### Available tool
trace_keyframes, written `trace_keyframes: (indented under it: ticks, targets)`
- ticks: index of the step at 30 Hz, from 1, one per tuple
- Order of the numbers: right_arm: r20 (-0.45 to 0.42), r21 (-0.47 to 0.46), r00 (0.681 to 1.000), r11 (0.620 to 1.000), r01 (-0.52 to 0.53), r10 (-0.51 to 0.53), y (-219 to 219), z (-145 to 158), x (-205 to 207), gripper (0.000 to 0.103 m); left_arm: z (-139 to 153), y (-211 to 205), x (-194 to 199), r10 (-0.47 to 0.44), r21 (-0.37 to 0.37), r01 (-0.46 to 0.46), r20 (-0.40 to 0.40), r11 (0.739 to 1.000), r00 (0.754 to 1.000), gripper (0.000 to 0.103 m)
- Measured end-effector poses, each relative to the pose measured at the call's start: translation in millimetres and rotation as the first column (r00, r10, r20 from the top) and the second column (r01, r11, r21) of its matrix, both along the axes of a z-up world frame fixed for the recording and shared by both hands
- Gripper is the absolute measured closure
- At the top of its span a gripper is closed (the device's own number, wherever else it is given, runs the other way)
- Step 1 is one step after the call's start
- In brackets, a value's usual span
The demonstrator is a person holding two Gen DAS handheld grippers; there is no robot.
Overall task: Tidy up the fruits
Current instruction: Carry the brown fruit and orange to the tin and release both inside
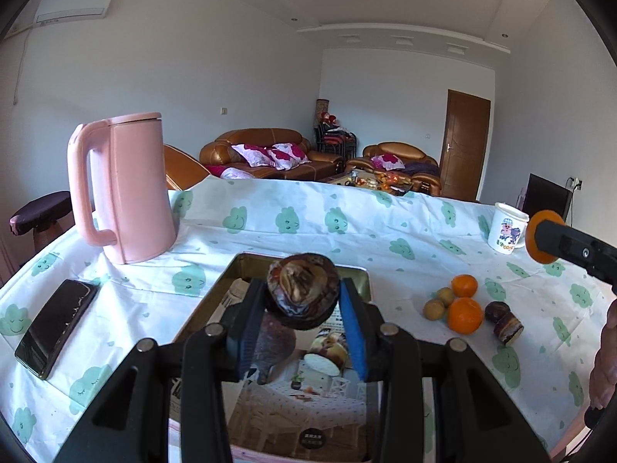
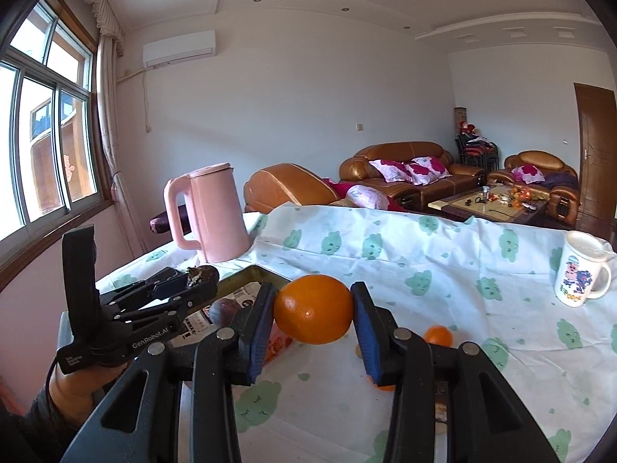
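Left claw (image 1: pixel 302 308) grips a brown fruit (image 1: pixel 302 291) over the tray (image 1: pixel 216 293), right claw (image 2: pixel 313 314) grips an orange (image 2: pixel 313 308); both likely go in the tray next.

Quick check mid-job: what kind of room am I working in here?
Most likely a home living room: brown leather sofas with floral cushions, a cluttered coffee table, and a wall air conditioner. The work surface is a table under a cloud-print cloth.

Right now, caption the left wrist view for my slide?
Left gripper holds a dark wrinkled fruit above the metal tray.
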State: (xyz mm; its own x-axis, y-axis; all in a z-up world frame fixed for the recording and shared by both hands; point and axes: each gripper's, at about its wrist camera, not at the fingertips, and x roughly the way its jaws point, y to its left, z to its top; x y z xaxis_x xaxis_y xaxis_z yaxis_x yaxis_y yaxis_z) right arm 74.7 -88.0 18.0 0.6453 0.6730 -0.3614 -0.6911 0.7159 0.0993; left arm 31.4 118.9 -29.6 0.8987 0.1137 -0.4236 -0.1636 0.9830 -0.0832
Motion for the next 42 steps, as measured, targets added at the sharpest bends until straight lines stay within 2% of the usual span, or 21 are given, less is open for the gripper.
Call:
trace_keyframes:
  ticks: [5, 13, 19, 25, 32, 33, 34, 35, 37, 38, 42]
  targets:
    - [-0.015, -0.077, 0.998, 0.995, -0.061, 0.060, 50.7, -9.6, 6.0, 0.061, -8.2, 24.3, 0.3, 0.034, -0.021, -0.035, -0.035, 0.999, 0.999, 0.063]
    - [-0.080, -0.169, 0.988, 0.975, -0.144, 0.132, 109.4, -45.6, 10.4, 0.061, -21.9, 52.8, 2.9, 0.067, -0.041, -0.072, -0.098, 0.997, 0.993, 0.063]
    - [-0.125, -0.211, 0.980, 0.961, -0.179, 0.155, 128.8, -65.4, 10.6, 0.061, -23.9, 53.3, 3.1, 0.055, -0.043, -0.060, -0.118, 0.997, 0.992, 0.063]
    - [-0.138, -0.258, 0.979, 0.948, -0.184, 0.153, 139.6, -75.6, 11.9, 0.061, -27.9, 54.3, 9.5, 0.044, -0.048, -0.052, -0.159, 0.997, 0.986, 0.063]
    - [-0.146, -0.289, 0.977, 0.938, -0.194, 0.157, 146.0, -82.5, 10.4, 0.060, -28.6, 52.8, 10.3, 0.044, -0.037, -0.051, -0.165, 0.998, 0.985, 0.062]
    - [-0.149, -0.287, 0.976, 0.938, -0.195, 0.158, 146.3, -82.7, 9.9, 0.060, -28.0, 52.9, 9.2, 0.049, -0.035, -0.056, -0.160, 0.998, 0.986, 0.061]
    - [-0.148, -0.288, 0.977, 0.938, -0.192, 0.154, 146.1, -82.4, 8.7, 0.060, -27.4, 53.4, 7.9, 0.053, -0.034, -0.059, -0.155, 0.998, 0.986, 0.053]
    - [-0.143, -0.289, 0.978, 0.939, -0.187, 0.150, 145.2, -81.8, 7.4, 0.059, -26.7, 53.5, 6.4, 0.059, -0.031, -0.064, -0.149, 0.997, 0.987, 0.041]
    - [-0.127, -0.287, 0.982, 0.943, -0.169, 0.138, 140.8, -79.5, 4.5, 0.052, -24.1, 53.0, 2.7, 0.081, -0.022, -0.084, -0.131, 0.996, 0.988, 0.024]
    - [-0.118, -0.280, 0.984, 0.946, -0.162, 0.133, 136.7, -77.9, 3.0, 0.051, -22.2, 52.2, 0.4, 0.078, -0.025, -0.082, -0.116, 0.996, 0.990, 0.020]
    - [-0.091, -0.259, 0.991, 0.958, -0.121, 0.101, 108.8, -70.3, -1.7, 0.050, -12.6, 45.0, -6.1, 0.053, -0.041, -0.056, -0.069, 0.998, 0.996, 0.020]
